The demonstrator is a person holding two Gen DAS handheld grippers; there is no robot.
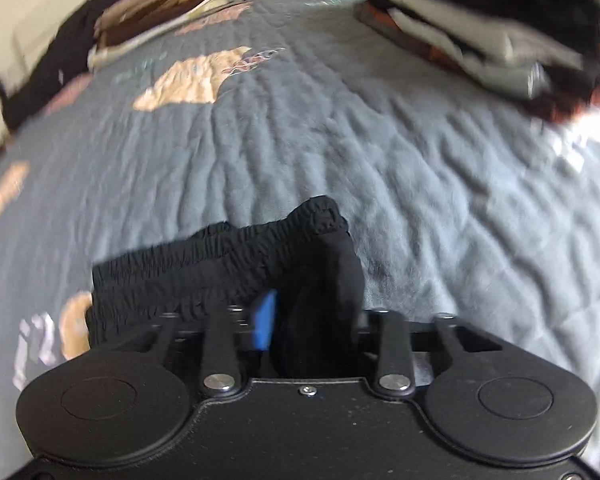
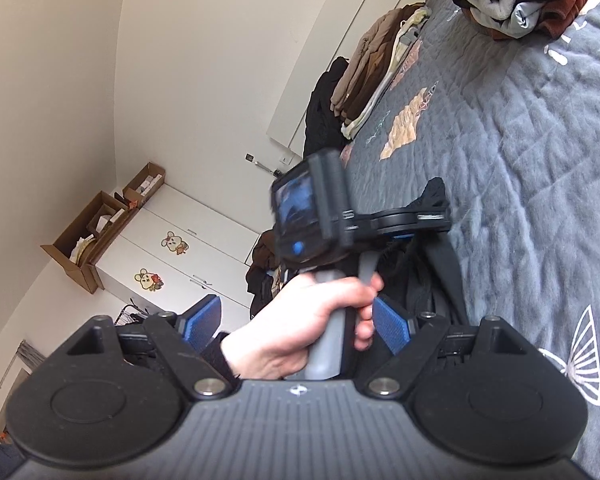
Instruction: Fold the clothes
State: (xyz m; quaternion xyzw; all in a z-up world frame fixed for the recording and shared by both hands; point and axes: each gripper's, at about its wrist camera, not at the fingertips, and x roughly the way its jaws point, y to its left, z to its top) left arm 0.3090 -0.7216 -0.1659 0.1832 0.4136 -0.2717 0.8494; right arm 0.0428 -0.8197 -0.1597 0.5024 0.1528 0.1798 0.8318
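Left gripper (image 1: 300,312): closed on a black garment (image 1: 228,264); one blue pad (image 1: 265,320) shows against the cloth, and the other finger is buried under the fabric. From the right wrist view it sits level, side-on, its fingers reaching out over the bed (image 2: 540,160).

Left hand (image 2: 300,320): bare, wrapped around the grey handle (image 2: 328,336) of the left gripper, fingers curled round the front, thumb side toward us. The handle stands nearly upright, with the camera block above the fist.

Right gripper (image 2: 300,320): jaws spread wide, both blue pads (image 2: 392,328) clear, nothing between them but a view through to the left hand beyond. It is tilted, so the room leans: wall to the left, bed to the right.

Black garment: bunched at the left gripper's tips, its gathered elastic band running out to the left and a fold draping over the right finger. It hangs just over the near part of the bed; I cannot tell whether it touches the quilt.

Bed: grey quilted cover with tan and pink patches, wrinkled.

Folded stack (image 2: 376,80): tan, brown and cream pieces at the far edge of the bed, by the wall.

Loose pile (image 1: 480,36): dark, grey and rust-coloured clothes at the far right corner, well apart from the garment.

Wardrobe (image 2: 172,256): white doors with two cartoon stickers, open cardboard boxes (image 2: 96,232) on top.
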